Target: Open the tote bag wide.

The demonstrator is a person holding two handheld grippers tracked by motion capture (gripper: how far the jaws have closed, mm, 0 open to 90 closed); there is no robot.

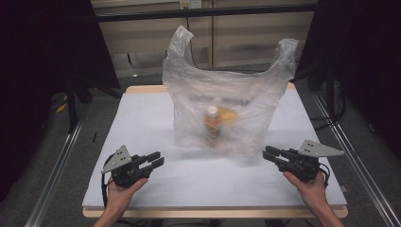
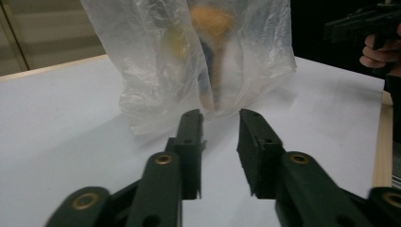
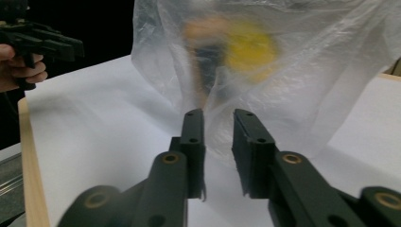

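Squarely between both tongs (image 1: 158,160) (image 1: 268,155), bag (image 1: 222,80).

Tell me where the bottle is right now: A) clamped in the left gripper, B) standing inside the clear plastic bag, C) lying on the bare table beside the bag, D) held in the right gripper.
B: the bottle shows upright through the clear plastic bag, while the left gripper and right gripper sit apart from the bag with nothing between their jaws.

Clear plastic bag (image 1: 227,101) upright mid-table, handles up; bottle (image 1: 212,124) standing inside, beside yellow item (image 1: 228,115).
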